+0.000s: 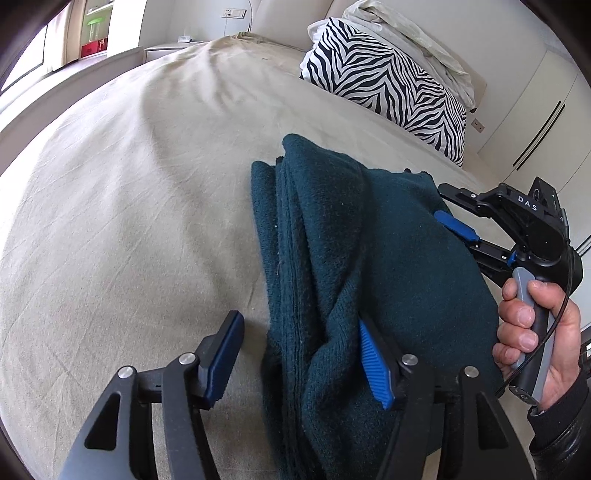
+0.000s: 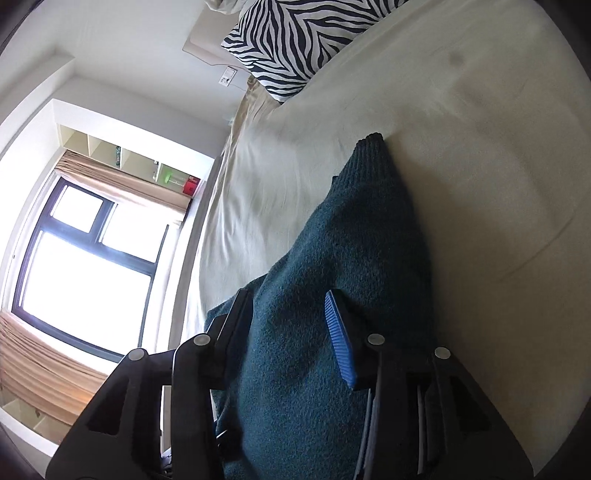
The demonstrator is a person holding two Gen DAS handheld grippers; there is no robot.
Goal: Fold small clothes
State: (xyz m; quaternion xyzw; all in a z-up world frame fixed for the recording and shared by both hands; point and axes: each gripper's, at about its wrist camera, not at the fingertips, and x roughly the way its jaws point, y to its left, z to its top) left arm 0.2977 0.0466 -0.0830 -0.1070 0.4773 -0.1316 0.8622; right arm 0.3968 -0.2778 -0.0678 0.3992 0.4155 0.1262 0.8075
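Note:
A dark teal fleece garment (image 1: 351, 266) lies folded in layers on the beige bed sheet (image 1: 129, 221). My left gripper (image 1: 301, 358) is open; its jaws stand wide around the garment's near folded edge, the right blue pad (image 1: 375, 363) against the cloth. My right gripper (image 1: 448, 206), held by a hand, reaches over the garment's far right edge. In the right wrist view the right gripper (image 2: 288, 332) is open, with the garment (image 2: 332, 277) bunched between its fingers and one blue pad (image 2: 340, 339) showing.
A zebra-striped pillow (image 1: 388, 85) lies at the head of the bed with crumpled pale bedding (image 1: 406, 29) behind it. A white wardrobe (image 1: 535, 122) stands at the right. A window with tan curtains (image 2: 85, 251) and shelves are beyond the bed's far side.

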